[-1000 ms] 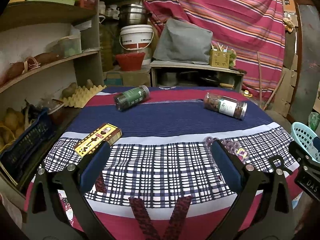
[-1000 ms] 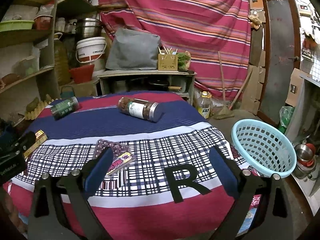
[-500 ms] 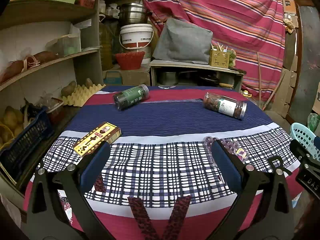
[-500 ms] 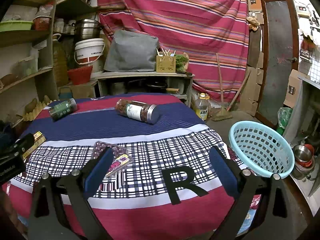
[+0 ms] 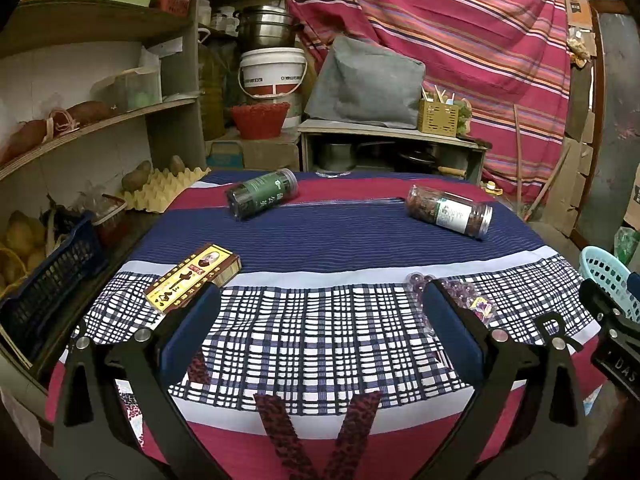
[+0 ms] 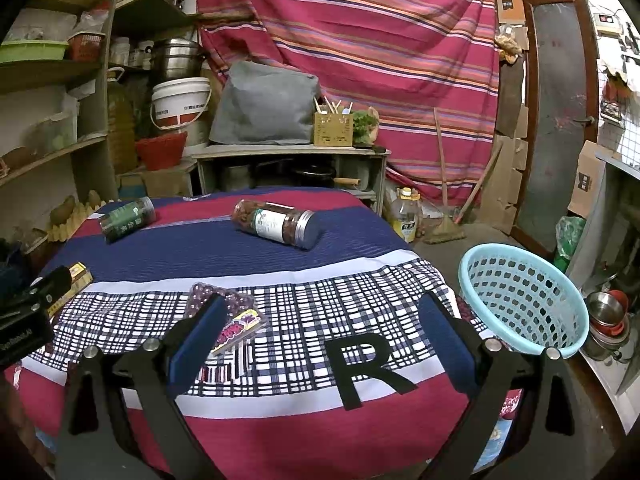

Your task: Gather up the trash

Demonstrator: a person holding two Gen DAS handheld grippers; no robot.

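On the cloth-covered table (image 5: 320, 240) lie a green-labelled jar (image 5: 262, 193) at the far left, a jar of reddish contents (image 5: 448, 215) at the far right, a yellow box (image 5: 194, 277) near the left edge and a purple blister pack (image 6: 228, 316). My left gripper (image 5: 320, 320) hangs open over the near checked band, nothing between its fingers. My right gripper (image 6: 322, 328) is open too, its left finger overlapping the blister pack in view. A light blue basket (image 6: 524, 300) stands on the floor right of the table.
Shelves (image 5: 92, 128) with produce, a dark blue crate (image 5: 48, 284) and an egg tray (image 5: 164, 192) crowd the table's left side. A low bench (image 6: 292, 152) with a grey bag stands behind. Steel bowls (image 6: 608, 316) sit beyond the basket.
Both views have shifted only slightly; the right gripper has dropped a little toward the table. Nothing on the table has moved.
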